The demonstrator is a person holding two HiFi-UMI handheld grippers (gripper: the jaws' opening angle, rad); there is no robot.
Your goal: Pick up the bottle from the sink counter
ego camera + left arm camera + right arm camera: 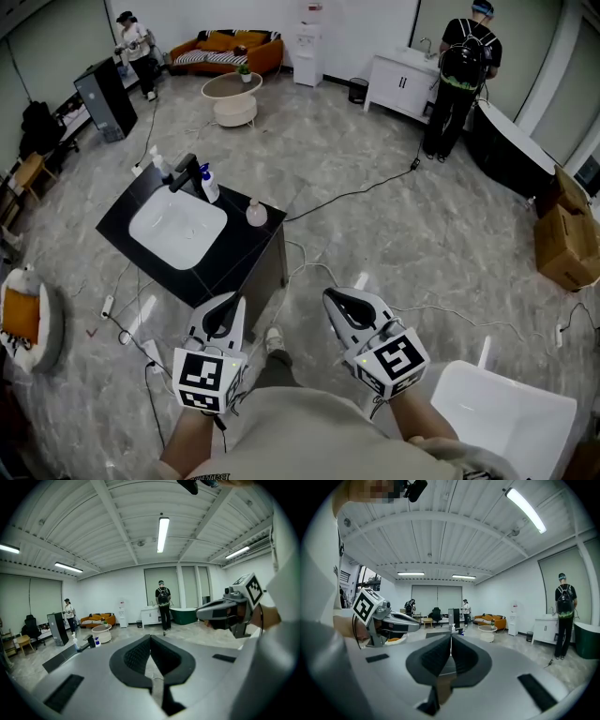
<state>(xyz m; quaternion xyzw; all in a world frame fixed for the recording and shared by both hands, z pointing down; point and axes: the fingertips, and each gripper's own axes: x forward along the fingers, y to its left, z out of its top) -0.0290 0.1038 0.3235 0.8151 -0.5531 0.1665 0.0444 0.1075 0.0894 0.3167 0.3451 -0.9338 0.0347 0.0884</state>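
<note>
- Three bottles stand upright on the black sink counter (236,255), and I can't say which one's the target. A spray bottle (208,184) with some blue on it is right beside the black faucet (185,174). A pump bottle (159,165) is just left of the faucet, at the counter's far corner. A round bottle (256,214) is near the right corner. Nothing's touching any of them.
- Left gripper (225,307) is clamped fully shut with nothing in it, by the counter's near corner and well short of the bottles.
- Right gripper (339,302), same deal: jaws together and empty, over the floor to the right of the counter.
- White chair (506,412) at lower right, and a person with a backpack (466,66) at the far white cabinet (401,86).
</note>
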